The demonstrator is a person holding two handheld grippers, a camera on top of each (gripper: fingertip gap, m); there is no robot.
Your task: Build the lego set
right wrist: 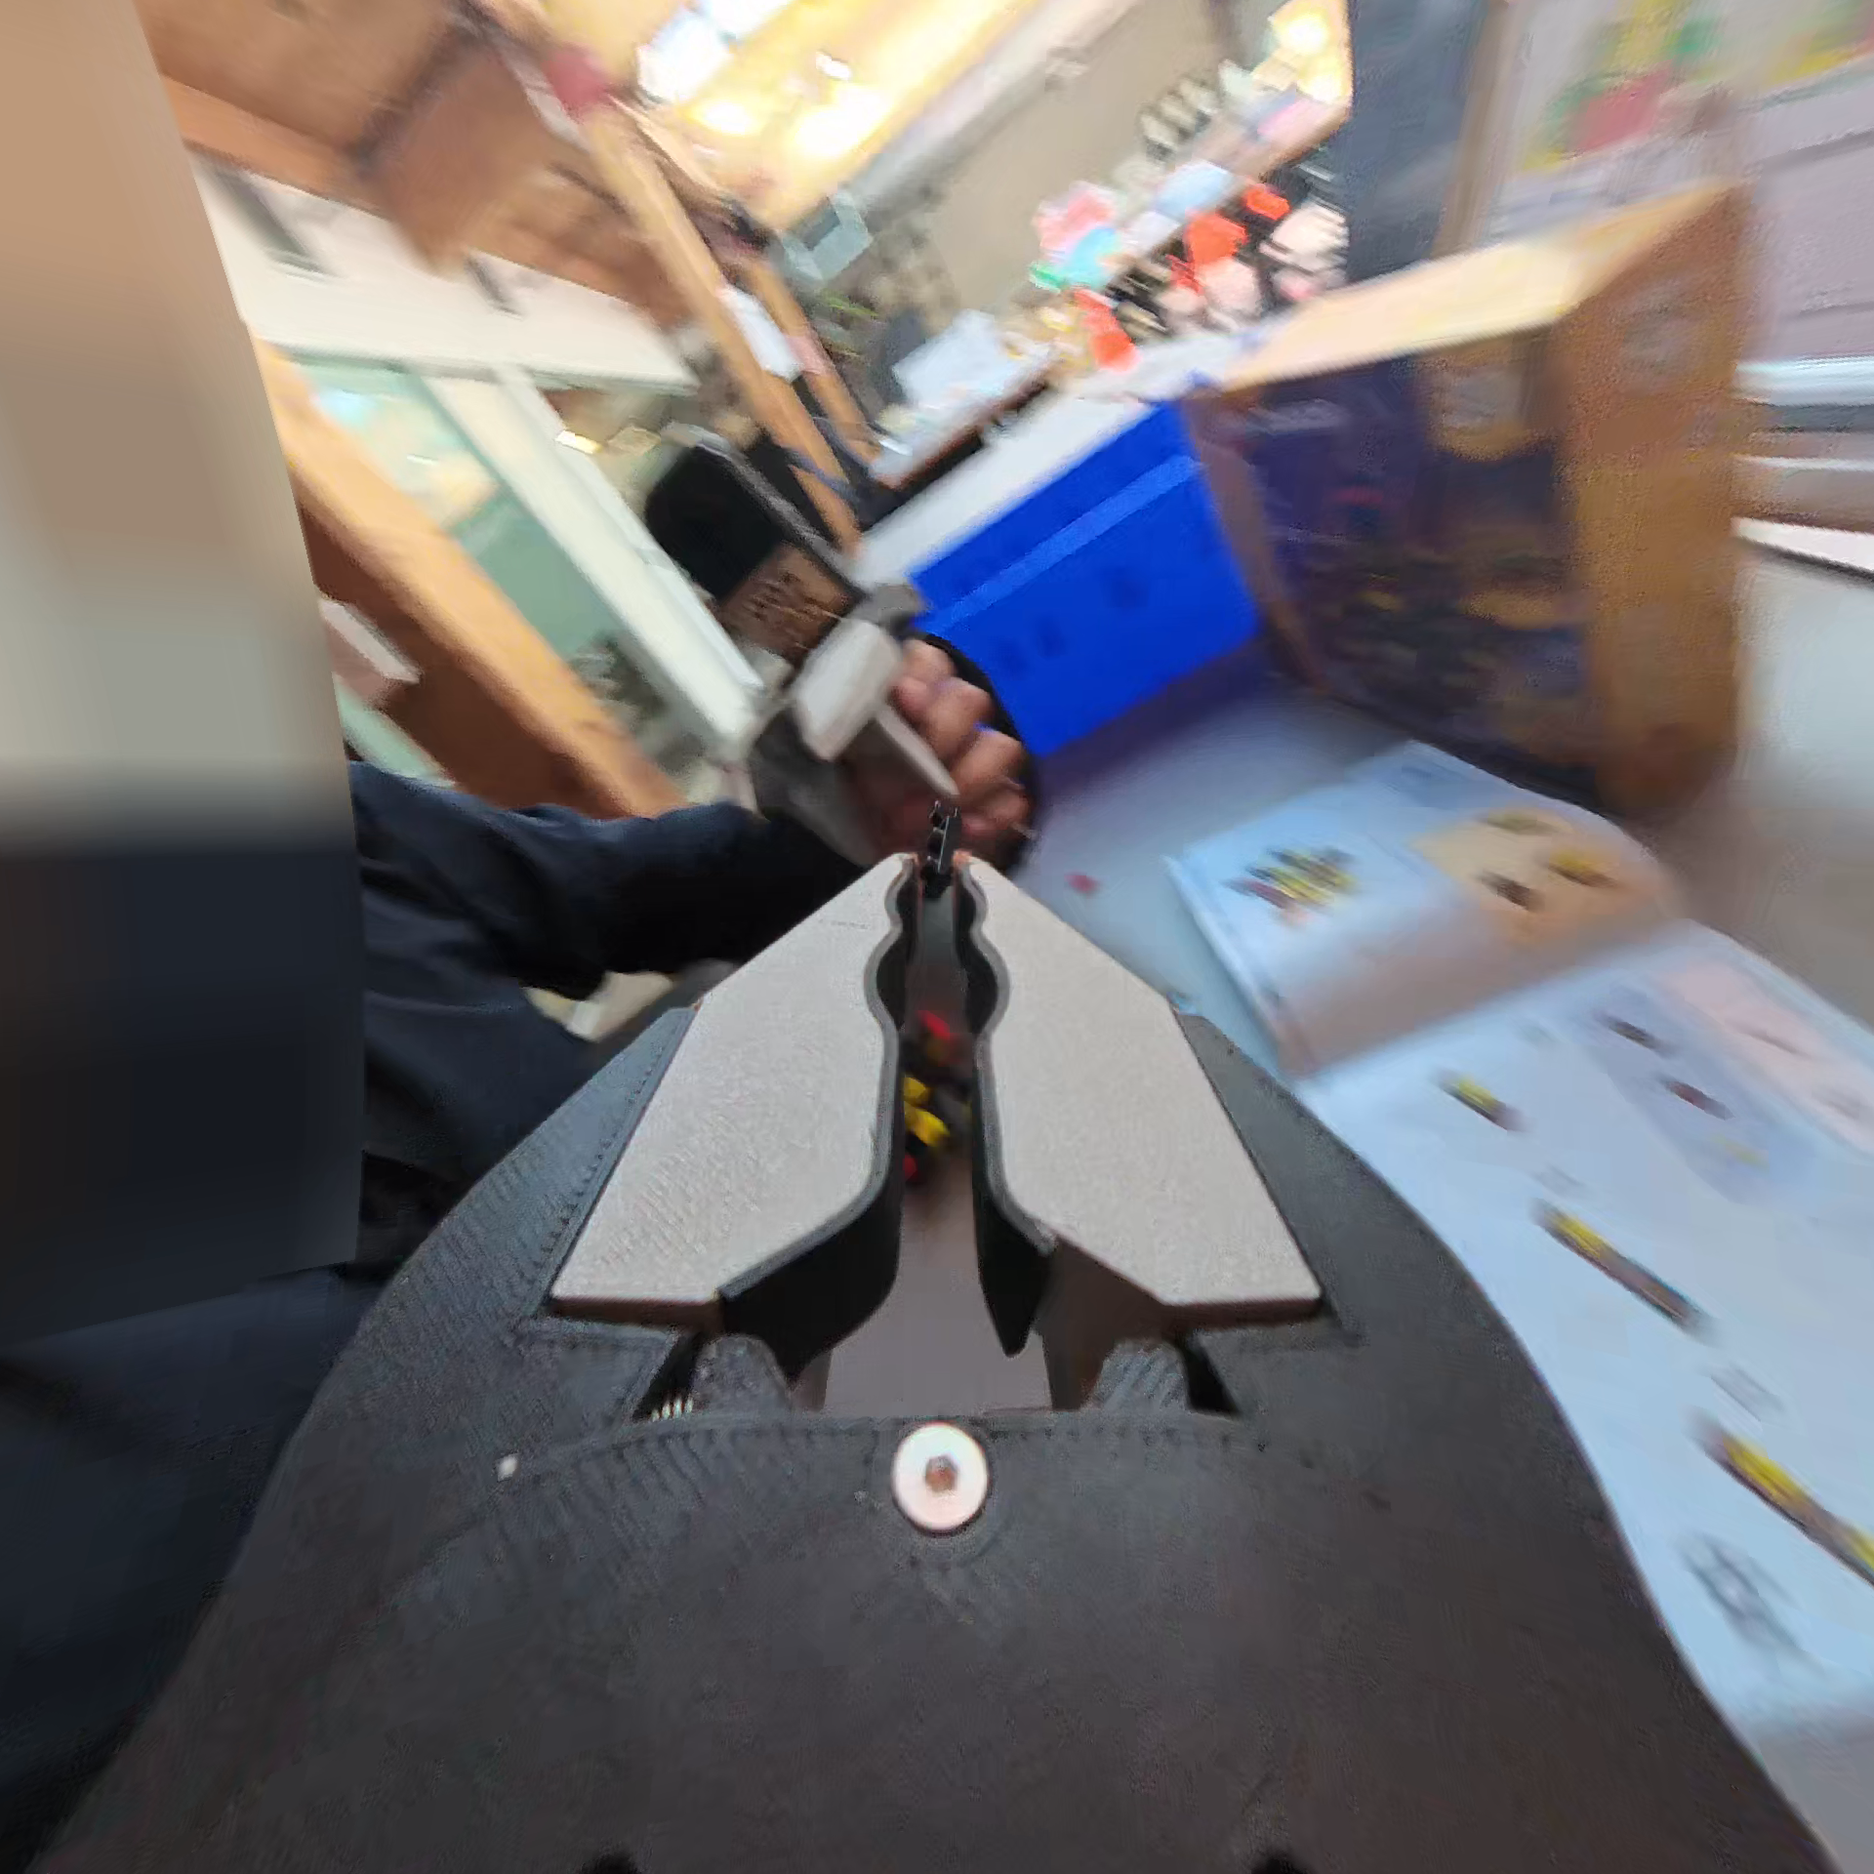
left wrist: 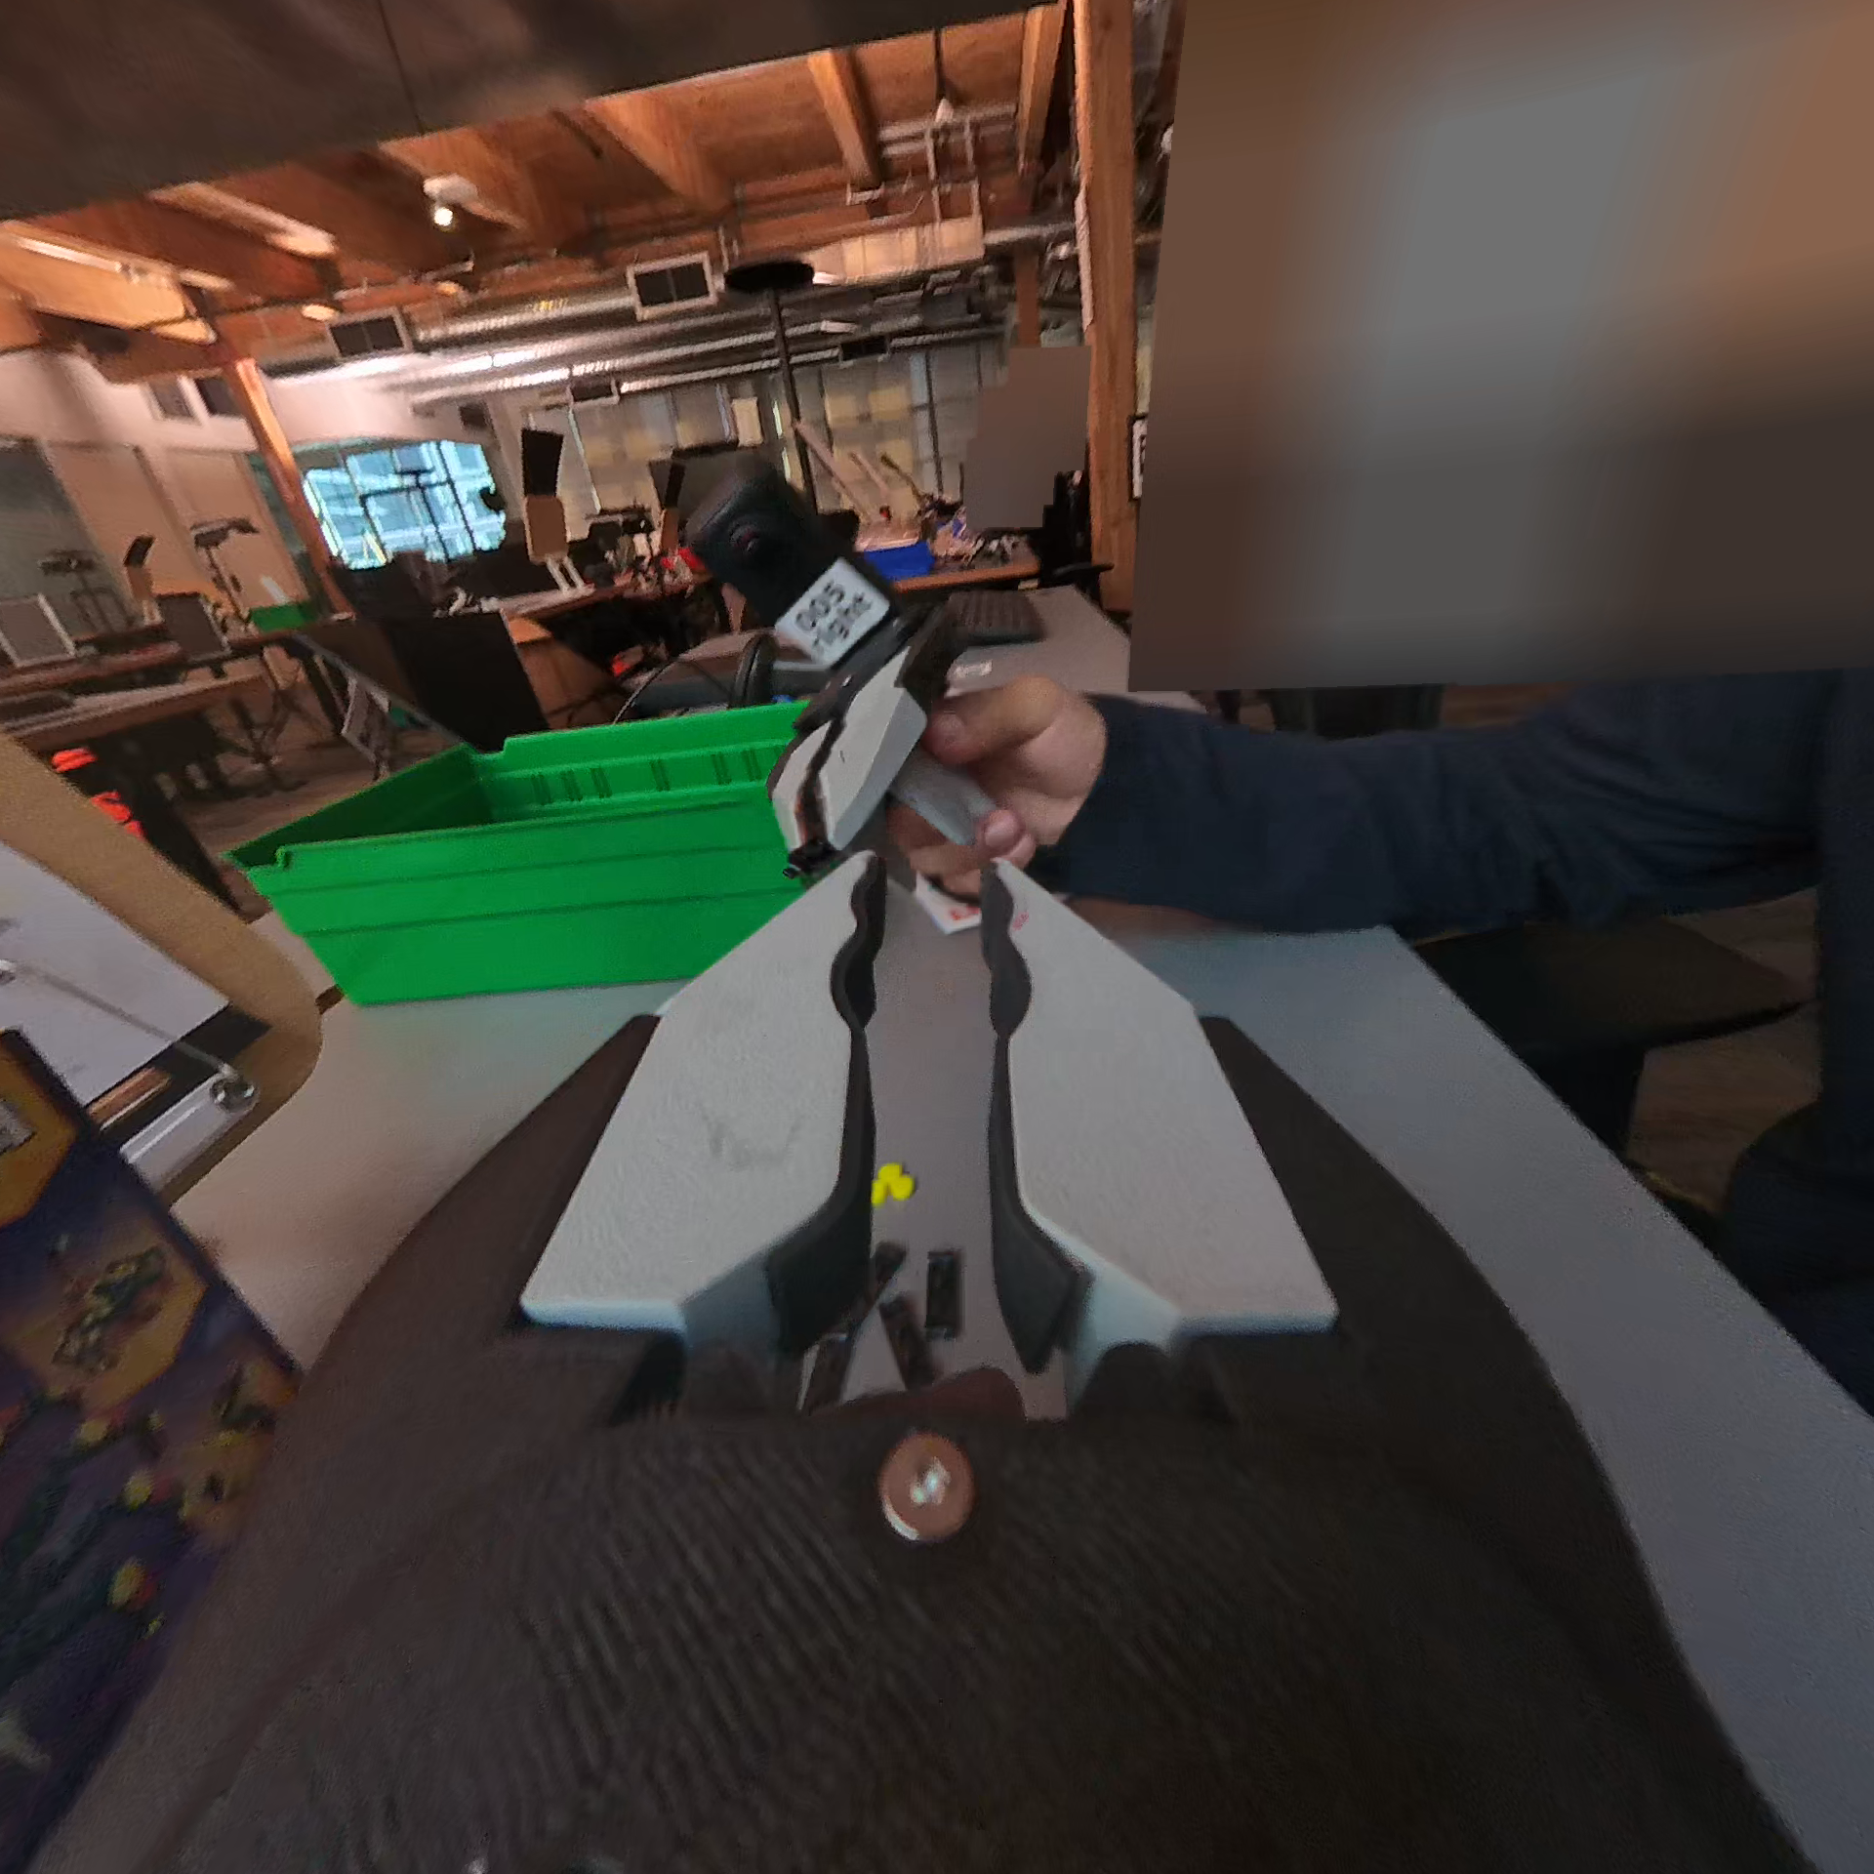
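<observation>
My left gripper (left wrist: 935, 880) is open and empty, held above the grey table (left wrist: 1420, 1115). Between its fingers, several small black Lego pieces (left wrist: 941, 1288) and a yellow piece (left wrist: 892, 1184) lie on the table. My right gripper (right wrist: 938, 874) is shut on a small black Lego piece (right wrist: 941, 844) that sticks out past its tips. In the left wrist view the right gripper (left wrist: 811, 850) hangs tip-down just beyond the left fingertips, with the black piece (left wrist: 801, 865) at its tip. Yellow and red pieces (right wrist: 923, 1110) lie blurred below the right gripper.
A green bin (left wrist: 507, 882) stands at the back left of the table. The Lego box (left wrist: 91, 1369) is at the left edge; it also shows in the right wrist view (right wrist: 1470, 568) beside a blue bin (right wrist: 1085, 608). Open instruction pages (right wrist: 1420, 892) lie on the table. A person's hand (left wrist: 1014, 761) holds the right gripper.
</observation>
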